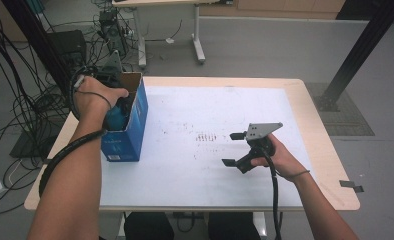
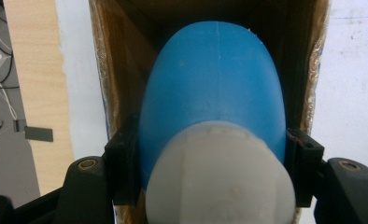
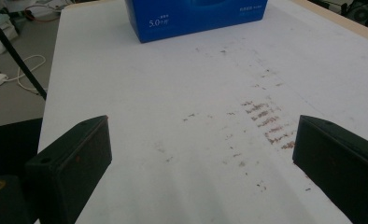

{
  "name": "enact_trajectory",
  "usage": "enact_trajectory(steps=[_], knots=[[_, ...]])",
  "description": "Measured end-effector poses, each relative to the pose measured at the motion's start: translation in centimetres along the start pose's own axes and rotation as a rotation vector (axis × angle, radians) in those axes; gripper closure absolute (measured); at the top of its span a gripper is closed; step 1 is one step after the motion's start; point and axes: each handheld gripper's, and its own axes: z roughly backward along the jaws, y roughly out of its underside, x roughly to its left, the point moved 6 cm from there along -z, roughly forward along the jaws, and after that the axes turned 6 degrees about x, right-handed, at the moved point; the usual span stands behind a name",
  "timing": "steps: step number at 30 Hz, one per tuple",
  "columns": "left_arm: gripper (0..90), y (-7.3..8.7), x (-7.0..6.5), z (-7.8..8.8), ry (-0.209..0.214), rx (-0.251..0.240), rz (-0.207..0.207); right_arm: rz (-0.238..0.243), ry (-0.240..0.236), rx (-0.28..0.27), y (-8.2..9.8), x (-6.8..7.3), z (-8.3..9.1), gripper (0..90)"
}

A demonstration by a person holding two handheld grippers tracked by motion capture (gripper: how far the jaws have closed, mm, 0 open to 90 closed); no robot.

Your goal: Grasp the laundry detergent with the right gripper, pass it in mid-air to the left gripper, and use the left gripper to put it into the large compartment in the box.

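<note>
My left gripper (image 2: 215,173) is shut on a blue bottle (image 2: 215,79) with a white cap (image 2: 219,179); its black pads press on both sides just above the cap. The bottle hangs bottom-first inside an open blue cardboard box (image 2: 119,70). In the high view that box (image 1: 132,127) stands upright at the table's left, with the left hand and gripper (image 1: 125,104) at its open top. My right gripper (image 1: 232,149) hovers open over the white mat at centre right, and the right gripper view shows nothing between its jaws (image 3: 201,158). The box (image 3: 196,16) stands far ahead of them.
A white mat (image 1: 210,105) with brown smudges (image 1: 207,136) covers most of the wooden table (image 1: 330,160). Cables and equipment (image 1: 60,55) crowd the floor at the left. A second table's legs (image 1: 199,47) stand behind. A black post (image 1: 357,50) rises at the right.
</note>
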Motion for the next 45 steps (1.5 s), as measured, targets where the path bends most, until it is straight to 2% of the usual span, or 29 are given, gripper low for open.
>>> enact_trajectory(steps=[24, 45], knots=[[37.6, -0.1, 0.2, -2.0, 0.002, 0.027, -0.01, 0.006, -0.002, 0.003, -0.2, 0.0, 0.1, 4.5], [37.5, -0.1, 0.2, -2.1, 0.005, 0.03, -0.01, 0.003, -0.006, 0.005, -0.2, -0.1, -0.1, 4.5]])
